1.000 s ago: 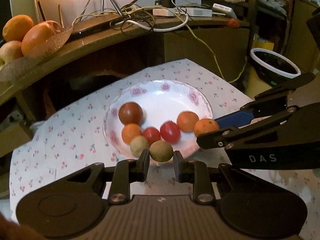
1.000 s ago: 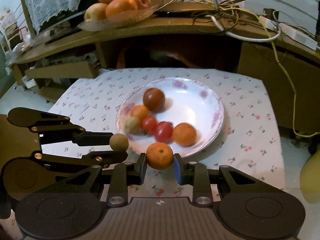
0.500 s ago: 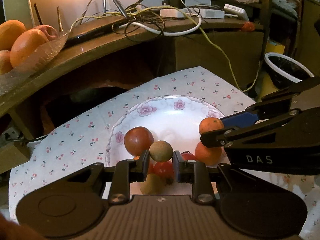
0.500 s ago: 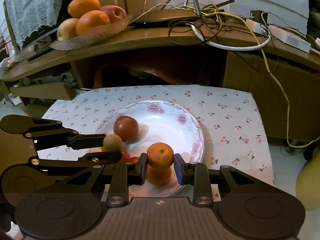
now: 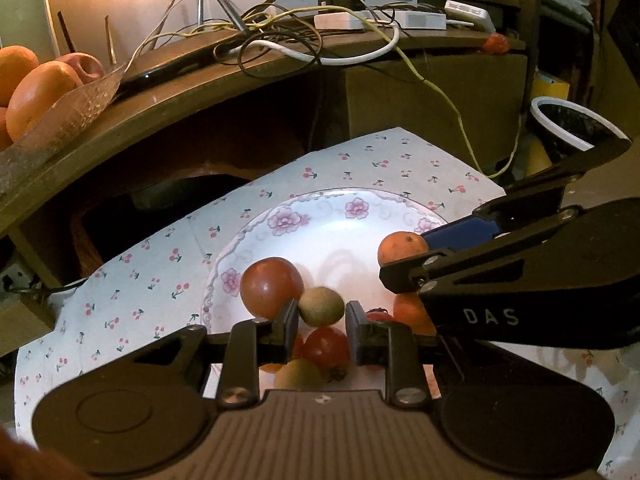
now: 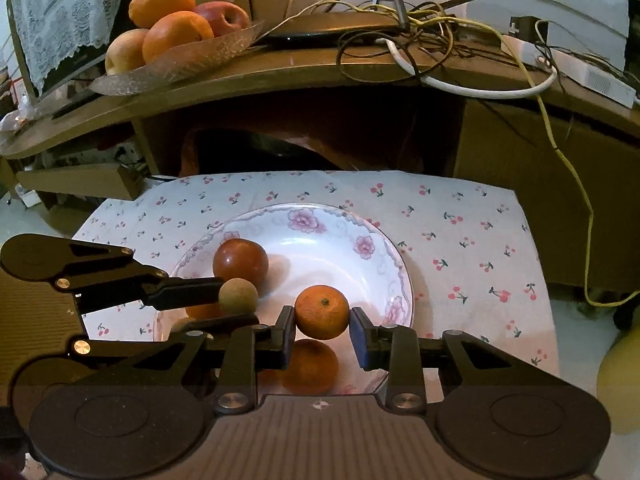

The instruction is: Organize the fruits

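Note:
My left gripper (image 5: pixel 322 316) is shut on a small greenish-brown fruit (image 5: pixel 321 306), held above the floral plate (image 5: pixel 320 216). My right gripper (image 6: pixel 322 330) is shut on a small orange (image 6: pixel 322 311), also above the plate (image 6: pixel 372 248). In the right wrist view the left gripper (image 6: pixel 236 300) holds the greenish fruit (image 6: pixel 238 295) to the left. On the plate lie a large dark red tomato (image 5: pixel 271 286), a red tomato (image 5: pixel 326 347), a pale green fruit (image 5: pixel 298 374) and another orange (image 6: pixel 310 366).
The plate sits on a cherry-print cloth (image 6: pixel 460 232). A curved wooden shelf (image 6: pixel 280 68) behind holds a glass dish (image 6: pixel 176 64) with oranges and apples, and tangled cables (image 6: pixel 420 32). A white-rimmed bin (image 5: pixel 572 124) stands at the right.
Both grippers have lifted their fruits off the plate and moved forward over it; the plate fruits now lie lower in each view. Both grips are unchanged.

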The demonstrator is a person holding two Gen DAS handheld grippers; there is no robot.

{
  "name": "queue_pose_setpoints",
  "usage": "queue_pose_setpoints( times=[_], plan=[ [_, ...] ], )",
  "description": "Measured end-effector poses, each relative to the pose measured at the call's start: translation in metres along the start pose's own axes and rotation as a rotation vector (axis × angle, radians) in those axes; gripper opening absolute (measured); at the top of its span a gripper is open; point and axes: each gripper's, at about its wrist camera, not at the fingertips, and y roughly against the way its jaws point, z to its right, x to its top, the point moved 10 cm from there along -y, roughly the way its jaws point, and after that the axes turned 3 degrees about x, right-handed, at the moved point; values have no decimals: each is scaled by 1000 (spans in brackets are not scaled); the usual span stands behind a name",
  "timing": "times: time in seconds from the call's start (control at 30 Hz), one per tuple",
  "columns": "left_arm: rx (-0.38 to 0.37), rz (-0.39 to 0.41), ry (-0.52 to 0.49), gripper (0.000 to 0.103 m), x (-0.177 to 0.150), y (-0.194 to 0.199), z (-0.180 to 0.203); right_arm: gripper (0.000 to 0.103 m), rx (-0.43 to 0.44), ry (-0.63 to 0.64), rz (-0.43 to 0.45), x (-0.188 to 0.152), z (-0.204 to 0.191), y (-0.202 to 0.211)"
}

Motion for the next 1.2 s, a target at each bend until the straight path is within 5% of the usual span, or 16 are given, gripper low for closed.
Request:
queue_pose_setpoints(
  times=[0.53,1.2],
  plan=[
    [23,2,53,34,-6,28,-10,36,-36,-22,24,2,9,14],
    [53,35,76,44,-24,81,8,40,-51,-12,81,-26,-25,74]
  ],
)
